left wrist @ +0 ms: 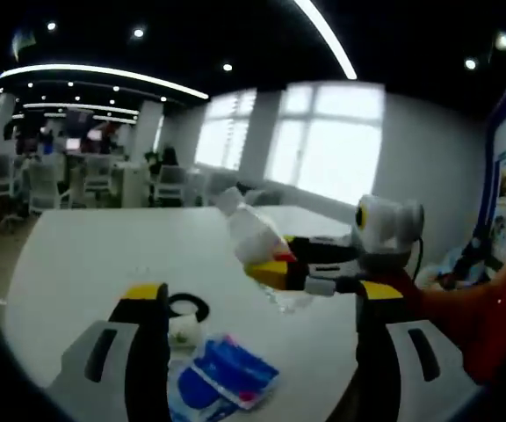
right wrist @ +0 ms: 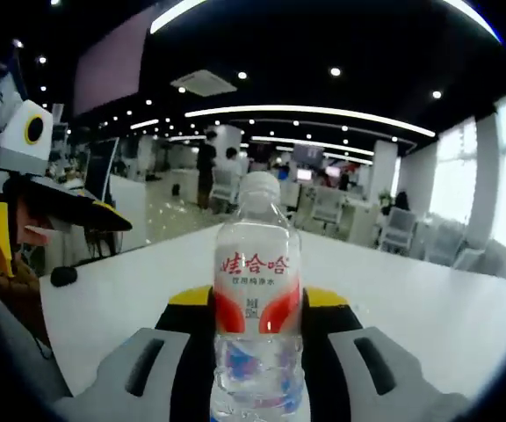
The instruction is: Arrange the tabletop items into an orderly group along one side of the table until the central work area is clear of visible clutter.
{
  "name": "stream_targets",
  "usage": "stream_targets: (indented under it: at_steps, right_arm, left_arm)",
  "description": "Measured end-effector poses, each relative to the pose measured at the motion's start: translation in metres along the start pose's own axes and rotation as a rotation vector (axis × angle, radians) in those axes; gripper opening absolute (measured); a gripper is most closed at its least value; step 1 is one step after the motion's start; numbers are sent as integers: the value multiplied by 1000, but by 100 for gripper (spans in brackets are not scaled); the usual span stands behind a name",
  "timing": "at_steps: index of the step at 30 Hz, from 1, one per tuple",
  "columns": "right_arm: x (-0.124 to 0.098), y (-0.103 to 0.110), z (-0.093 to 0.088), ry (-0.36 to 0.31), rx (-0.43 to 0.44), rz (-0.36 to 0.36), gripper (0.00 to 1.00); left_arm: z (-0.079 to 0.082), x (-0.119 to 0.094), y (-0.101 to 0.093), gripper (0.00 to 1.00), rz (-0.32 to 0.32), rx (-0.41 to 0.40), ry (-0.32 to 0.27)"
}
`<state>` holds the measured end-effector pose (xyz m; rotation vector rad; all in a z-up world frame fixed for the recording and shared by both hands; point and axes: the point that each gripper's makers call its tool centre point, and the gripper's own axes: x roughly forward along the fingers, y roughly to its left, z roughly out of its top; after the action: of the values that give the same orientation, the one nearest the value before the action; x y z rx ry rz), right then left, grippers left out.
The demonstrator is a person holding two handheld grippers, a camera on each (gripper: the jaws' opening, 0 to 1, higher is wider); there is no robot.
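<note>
The water bottle [right wrist: 257, 308] stands between the right gripper's [right wrist: 257, 352] jaws, clamped at its lower body, clear water inside and a white cap on top. In the left gripper view the same bottle [left wrist: 253, 242] tilts above the white table [left wrist: 95, 255], held by the right gripper [left wrist: 310, 272]. The left gripper [left wrist: 262, 352] is spread wide and holds nothing; between its jaws lie a blue packet [left wrist: 227, 374], a black ring [left wrist: 189, 307] and a small white cup [left wrist: 185, 330], close together.

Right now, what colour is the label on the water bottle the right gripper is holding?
White with red lettering and red curved shapes, on the clear water bottle in the right gripper; best seen in the right gripper view.
</note>
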<state>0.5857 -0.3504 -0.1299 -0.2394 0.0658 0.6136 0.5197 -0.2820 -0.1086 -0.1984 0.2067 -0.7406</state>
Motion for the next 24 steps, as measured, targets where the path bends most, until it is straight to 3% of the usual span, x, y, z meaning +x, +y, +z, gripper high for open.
stream_targets:
  at_steps: [7, 12, 17, 24]
  right_arm:
    - [-12, 18, 45, -111, -28, 31, 35]
    - [-15, 33, 66, -166, -51, 55, 35]
    - [-14, 44, 71, -189, -60, 71, 36]
    - [-10, 55, 66, -193, -58, 92, 36]
  left_arm:
    - [35, 7, 0, 84, -39, -48, -60]
    - [60, 15, -7, 83, -95, -120, -115]
    - [65, 23, -7, 81, -111, -157, -121]
    - [52, 28, -3, 72, -112, -186, -90]
